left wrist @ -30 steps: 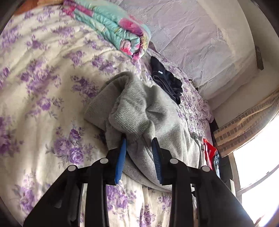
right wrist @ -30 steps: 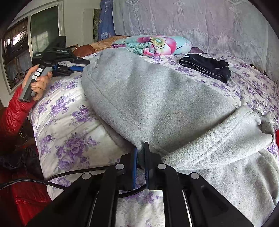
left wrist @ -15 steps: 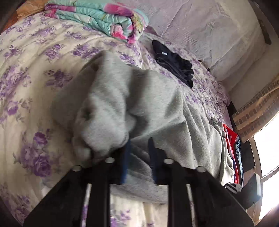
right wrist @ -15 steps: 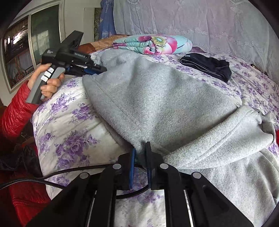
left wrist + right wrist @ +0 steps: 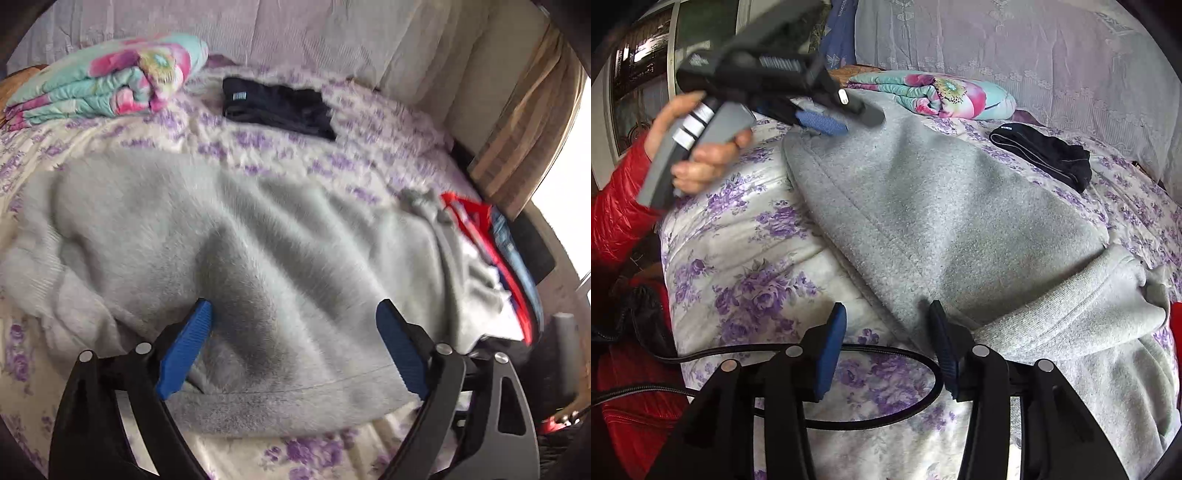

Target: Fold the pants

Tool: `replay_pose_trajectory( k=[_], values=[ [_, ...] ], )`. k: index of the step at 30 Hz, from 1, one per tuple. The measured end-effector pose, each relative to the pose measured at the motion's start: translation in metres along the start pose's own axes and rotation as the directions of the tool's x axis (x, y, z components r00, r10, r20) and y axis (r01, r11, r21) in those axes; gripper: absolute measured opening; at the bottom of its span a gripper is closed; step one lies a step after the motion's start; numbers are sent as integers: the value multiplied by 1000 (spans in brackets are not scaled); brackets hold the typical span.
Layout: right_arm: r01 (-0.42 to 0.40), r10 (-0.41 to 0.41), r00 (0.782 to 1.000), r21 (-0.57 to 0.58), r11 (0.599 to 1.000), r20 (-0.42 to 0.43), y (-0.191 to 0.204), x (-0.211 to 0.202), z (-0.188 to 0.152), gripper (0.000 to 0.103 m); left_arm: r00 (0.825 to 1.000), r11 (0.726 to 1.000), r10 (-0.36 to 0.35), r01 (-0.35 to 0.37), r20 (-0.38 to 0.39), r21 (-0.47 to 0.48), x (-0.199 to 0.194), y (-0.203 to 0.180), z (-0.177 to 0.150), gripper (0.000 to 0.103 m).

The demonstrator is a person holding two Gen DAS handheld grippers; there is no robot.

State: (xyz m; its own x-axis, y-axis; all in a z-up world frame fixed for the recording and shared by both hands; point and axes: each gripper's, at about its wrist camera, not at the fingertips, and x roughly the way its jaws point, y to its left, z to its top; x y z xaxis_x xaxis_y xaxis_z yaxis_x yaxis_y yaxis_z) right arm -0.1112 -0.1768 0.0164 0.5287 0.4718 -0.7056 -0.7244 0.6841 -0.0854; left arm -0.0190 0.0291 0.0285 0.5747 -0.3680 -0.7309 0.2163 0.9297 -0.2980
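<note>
- Left wrist view shows me the bed [image 5: 110, 136] under its purple-flowered cover, and the grey pants [image 5: 280, 258] lying folded across the middle of it, waistband toward my right side.
- Half a second ago both of my grippers were pinching that grey fleece; now the left gripper [image 5: 291, 347] has its blue pads spread wide apart above the cloth, holding nothing.
- On the right wrist view the right gripper [image 5: 886, 347] has also let go: its pads stand apart, one over the flowered cover, the other just against the pants' edge [image 5: 923, 206].
- From there I see the left gripper [image 5: 827, 122] has risen over the far corner of the pants since the last frame, gripped by my left hand [image 5: 698, 162] in a red sleeve.
- A folded floral quilt [image 5: 107, 85] sits at the head of the bed, with a dark folded garment [image 5: 277, 107] near it, well apart from the pants.
- A black cable [image 5: 886, 417] loops on the cover under the right gripper.
- Motion blur smears the left view; the red and blue cloth [image 5: 491, 236] at the bed's edge is too smeared to identify.
- The pale label on the dark garment is unreadable.
</note>
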Motion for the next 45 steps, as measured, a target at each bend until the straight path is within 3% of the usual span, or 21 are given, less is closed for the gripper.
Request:
replay_pose_trajectory(
  k=[1,2,4,5,8,10,12,15,19,22,24,26,27,30,33,35,38,39,40,42,45],
  values=[
    [-33,33,999,15,999,12,-3,-4,0,54,999,999,34,-34,-5,39,18,0,-8,98],
    [-64,63,998,38,997,31,-7,-10,1,60,995,988,82,-88,50,126,19,-10,-16,98],
    [-96,90,993,92,991,73,-19,-28,9,60,989,971,131,-143,75,194,13,-25,-21,98],
    [-77,64,992,117,990,106,-27,-41,16,61,988,968,136,-149,79,201,14,-26,-23,98],
    [102,-138,980,230,968,146,-67,-63,42,86,993,981,96,-106,68,163,13,-15,-20,98],
    [236,-281,956,346,908,85,-106,-57,58,93,994,984,80,-91,73,153,12,-12,-21,98],
    [334,-371,928,484,809,-20,-151,-39,67,94,994,983,83,-93,73,155,11,-13,-23,98],
    [404,-377,907,648,646,-190,-211,-3,68,94,994,984,80,-91,75,154,10,-13,-24,98],
    [414,-325,908,687,597,-264,-240,38,60,94,995,987,63,-74,77,146,9,-11,-23,98],
    [411,-289,912,676,612,-292,-240,55,54,84,996,988,54,-64,78,141,8,-10,-23,98],
    [423,-303,906,660,621,-295,-240,52,47,44,996,989,47,-57,78,138,8,-8,-22,98],
    [367,-290,928,700,613,-232,-243,33,34,20,996,989,42,-52,79,135,7,-8,-22,98],
    [347,-309,932,717,605,-190,-241,15,27,14,996,990,40,-50,79,134,7,-8,-22,98],
    [281,-397,917,755,593,-29,-222,-63,4,13,996,991,32,-43,81,130,6,-7,-22,98],
    [178,-451,888,833,525,94,-196,-143,-52,13,996,991,28,-39,84,125,5,-5,-22,98],
    [168,-469,879,869,466,82,-182,-169,-99,13,996,991,32,-42,83,127,5,-6,-22,98],
    [259,-405,909,894,366,-97,-184,-152,-154,24,996,990,40,-51,81,131,6,-8,-22,98],
    [248,-383,917,911,329,-111,-187,-148,-168,39,996,990,42,-53,81,132,6,-8,-23,98],
    [182,-378,924,933,310,-55,-187,-152,-177,40,996,990,43,-53,81,132,6,-8,-22,98],
    [150,-415,910,939,311,-8,-187,-166,-176,40,996,990,42,-52,81,131,6,-8,-22,98],
    [216,-535,845,898,383,25,-182,-193,-149,40,996,990,44,-54,81,133,6,-8,-22,98]
  ],
)
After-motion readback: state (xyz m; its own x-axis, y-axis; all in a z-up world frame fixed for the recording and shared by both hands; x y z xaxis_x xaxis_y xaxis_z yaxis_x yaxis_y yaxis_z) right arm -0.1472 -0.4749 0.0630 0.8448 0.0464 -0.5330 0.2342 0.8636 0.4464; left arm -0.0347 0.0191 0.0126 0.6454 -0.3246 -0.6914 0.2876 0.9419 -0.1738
